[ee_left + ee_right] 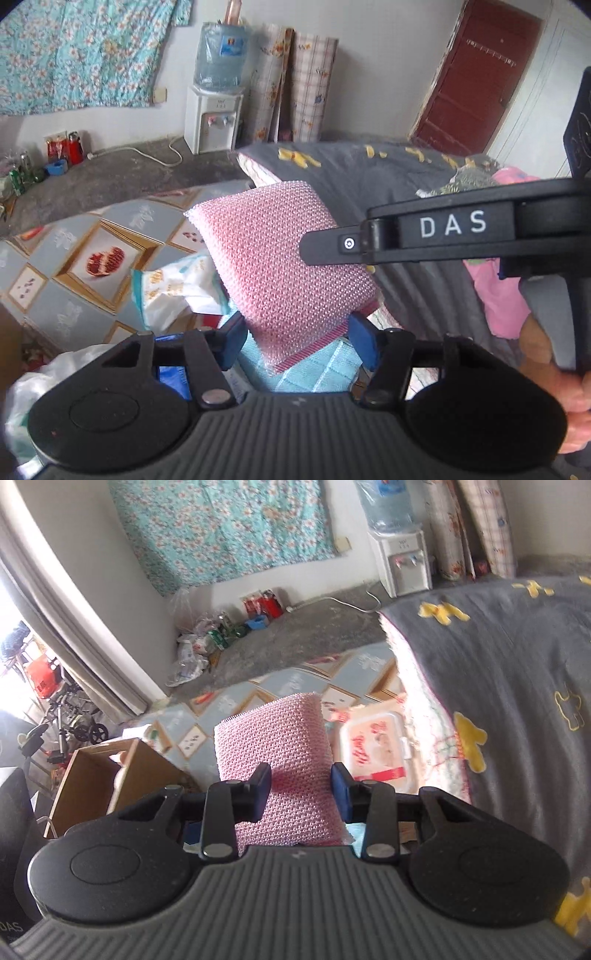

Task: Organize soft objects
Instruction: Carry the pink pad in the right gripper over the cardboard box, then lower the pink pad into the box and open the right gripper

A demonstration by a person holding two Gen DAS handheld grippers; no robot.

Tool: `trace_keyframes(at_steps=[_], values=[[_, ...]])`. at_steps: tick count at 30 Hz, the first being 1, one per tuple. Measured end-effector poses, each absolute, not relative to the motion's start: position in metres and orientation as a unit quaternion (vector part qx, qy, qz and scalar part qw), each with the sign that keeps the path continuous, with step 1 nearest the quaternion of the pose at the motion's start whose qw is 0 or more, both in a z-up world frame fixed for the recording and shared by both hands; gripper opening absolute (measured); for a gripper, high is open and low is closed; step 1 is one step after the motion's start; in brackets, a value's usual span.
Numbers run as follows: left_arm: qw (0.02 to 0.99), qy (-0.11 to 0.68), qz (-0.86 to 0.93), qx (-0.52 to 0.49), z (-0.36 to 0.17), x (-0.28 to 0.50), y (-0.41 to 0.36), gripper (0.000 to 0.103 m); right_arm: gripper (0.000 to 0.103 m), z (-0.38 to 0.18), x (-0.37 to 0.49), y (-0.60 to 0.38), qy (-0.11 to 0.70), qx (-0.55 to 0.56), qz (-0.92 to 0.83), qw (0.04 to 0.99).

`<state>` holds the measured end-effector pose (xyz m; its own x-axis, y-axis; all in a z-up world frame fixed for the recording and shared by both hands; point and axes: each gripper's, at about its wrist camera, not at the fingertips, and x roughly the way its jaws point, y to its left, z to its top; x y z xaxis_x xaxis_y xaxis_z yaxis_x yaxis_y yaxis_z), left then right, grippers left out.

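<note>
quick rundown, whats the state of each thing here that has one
pink mesh sponge: lifted, pinched by both grippers
left gripper: jaws shut on the sponge's lower end
right gripper: jaws shut on the sponge
cardboard box: open at the top
wet wipes pack: lid closed, lying flat
red door: closed
water dispenser: bottle on top

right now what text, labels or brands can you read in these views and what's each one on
"DAS": white letters on the right gripper's black arm, left wrist view.
"DAS", cut off at the frame edge: on the black device at lower left, right wrist view.
Wet wipes pack: red print, too blurred.
Water bottle label: too small.
White snack bag: orange print, unreadable.
</note>
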<state>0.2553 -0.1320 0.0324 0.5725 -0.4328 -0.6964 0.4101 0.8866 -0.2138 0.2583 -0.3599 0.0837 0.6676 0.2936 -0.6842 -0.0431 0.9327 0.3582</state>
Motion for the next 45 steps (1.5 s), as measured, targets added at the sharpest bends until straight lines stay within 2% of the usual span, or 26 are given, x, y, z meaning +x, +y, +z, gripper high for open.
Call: trace_keyframes(at_steps=[6, 12, 17, 26, 33, 37, 45], values=[[0.904, 0.377, -0.202, -0.015, 0.062, 0.220, -0.068, 0.061, 0.034, 0.116, 0.240, -0.290, 0.381, 0.149, 0.144, 0.901], [0.910, 0.389, -0.137, -0.043, 0.070, 0.198, 0.032, 0.061, 0.034, 0.121, 0.248, -0.190, 0.398, 0.160, 0.210, 0.879], [0.907, 0.411, -0.074, -0.053, 0.059, 0.196, 0.114, 0.061, 0.035, 0.101, 0.272, -0.095, 0.430, 0.179, 0.256, 0.847], [0.882, 0.466, 0.020, -0.070, 0.007, 0.242, 0.230, 0.061, 0.035, 0.041, 0.339, 0.032, 0.497, 0.214, 0.269, 0.797], [0.863, 0.494, 0.079, -0.076, -0.023, 0.285, 0.280, 0.061, 0.035, -0.013, 0.379, 0.086, 0.530, 0.241, 0.246, 0.775], [0.854, 0.503, 0.113, -0.068, -0.033, 0.296, 0.289, 0.058, 0.035, -0.050, 0.389, 0.093, 0.563, 0.263, 0.225, 0.750], [0.852, 0.505, 0.120, -0.064, -0.031, 0.280, 0.297, 0.060, 0.036, -0.062, 0.380, 0.102, 0.573, 0.264, 0.240, 0.737]])
